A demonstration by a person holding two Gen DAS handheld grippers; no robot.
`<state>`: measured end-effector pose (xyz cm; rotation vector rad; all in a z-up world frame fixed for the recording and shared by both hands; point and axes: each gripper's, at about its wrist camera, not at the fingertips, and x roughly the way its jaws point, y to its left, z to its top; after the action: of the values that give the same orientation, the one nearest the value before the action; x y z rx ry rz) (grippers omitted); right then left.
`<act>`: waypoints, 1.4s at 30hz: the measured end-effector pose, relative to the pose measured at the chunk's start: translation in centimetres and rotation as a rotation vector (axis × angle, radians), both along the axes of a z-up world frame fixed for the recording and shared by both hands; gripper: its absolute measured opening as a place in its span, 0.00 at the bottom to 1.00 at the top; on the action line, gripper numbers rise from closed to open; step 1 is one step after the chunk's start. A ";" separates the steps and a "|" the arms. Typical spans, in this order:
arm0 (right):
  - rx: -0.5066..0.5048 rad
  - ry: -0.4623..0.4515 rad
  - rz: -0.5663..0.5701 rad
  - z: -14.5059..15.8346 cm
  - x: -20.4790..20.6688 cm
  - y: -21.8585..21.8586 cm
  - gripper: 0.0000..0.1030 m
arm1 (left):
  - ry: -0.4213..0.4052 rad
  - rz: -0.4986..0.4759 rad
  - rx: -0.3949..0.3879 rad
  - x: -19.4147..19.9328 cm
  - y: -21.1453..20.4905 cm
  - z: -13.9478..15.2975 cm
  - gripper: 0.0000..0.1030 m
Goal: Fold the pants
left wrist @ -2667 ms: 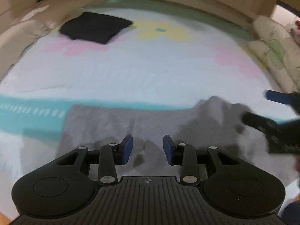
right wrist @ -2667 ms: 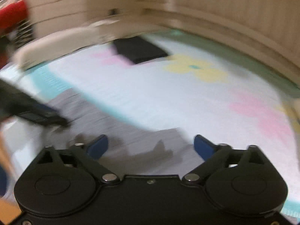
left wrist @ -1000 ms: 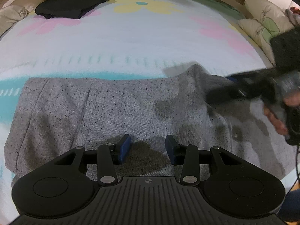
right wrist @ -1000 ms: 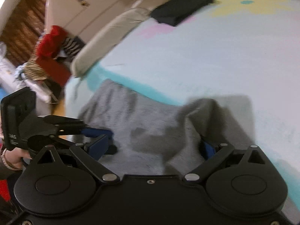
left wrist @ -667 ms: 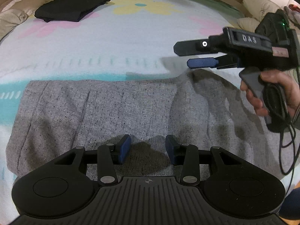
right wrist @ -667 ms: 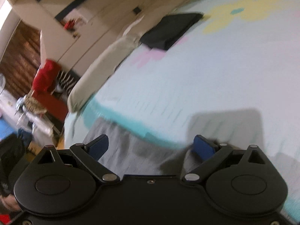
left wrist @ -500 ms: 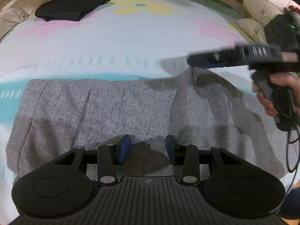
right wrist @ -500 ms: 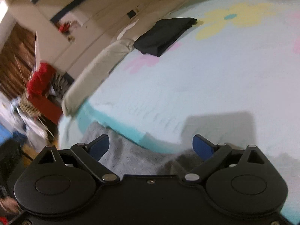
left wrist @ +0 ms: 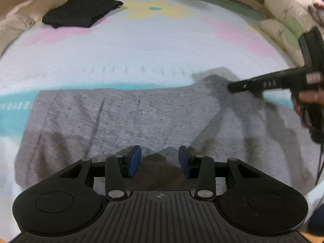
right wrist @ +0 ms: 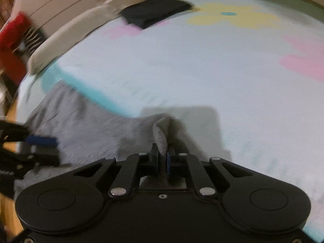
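Note:
Grey speckled pants (left wrist: 125,117) lie spread across the near part of a bed. My left gripper (left wrist: 160,159) is open, its blue pads low over the pants' near edge, with a small fold of cloth between them but not pinched. My right gripper (right wrist: 162,158) is shut on a raised fold of the pants (right wrist: 161,133) at their far edge and lifts it into a peak. The right gripper also shows in the left wrist view (left wrist: 232,87), at the right. The left gripper shows in the right wrist view (right wrist: 40,141), at the far left.
The bedspread (left wrist: 162,46) is pale blue with pink and yellow flowers and a teal band. A folded black garment (left wrist: 81,15) lies at the far left of the bed. Pillows (left wrist: 283,22) sit at the right; a beige bolster (right wrist: 66,38) lines the left side.
My right gripper has closed on the far edge of the pants and pulled it up into a peak. The left gripper has stayed open over the near edge.

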<state>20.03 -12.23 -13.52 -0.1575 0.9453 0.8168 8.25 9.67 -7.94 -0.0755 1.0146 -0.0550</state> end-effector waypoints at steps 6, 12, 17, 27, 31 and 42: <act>0.059 0.009 -0.124 0.4 0.3 -1.7 0.47 | -0.010 -0.013 0.040 0.1 -0.7 0.2 0.38; -0.049 -0.172 -0.315 4.4 -2.6 -7.2 0.96 | -0.106 -0.070 0.053 -0.7 -2.3 1.7 0.38; -0.214 -0.351 -0.607 5.4 -6.3 -14.7 0.99 | -0.119 -0.115 0.070 -0.4 -4.4 1.8 0.38; -0.355 -0.225 -0.979 4.1 -10.3 -32.1 0.86 | 0.047 -0.061 -0.010 1.5 -5.3 -2.0 0.39; -0.310 -0.147 -1.169 3.1 -12.1 -38.0 0.79 | 0.024 -0.073 0.029 1.5 -6.0 -2.4 0.41; -0.179 -0.046 -1.188 1.7 -15.1 -45.6 0.63 | 0.017 -0.070 0.034 2.0 -6.2 -2.6 0.44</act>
<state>4.95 -57.82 -11.83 0.2288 0.8748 -0.3660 10.20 3.52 -10.55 -0.0089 1.0352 -0.1013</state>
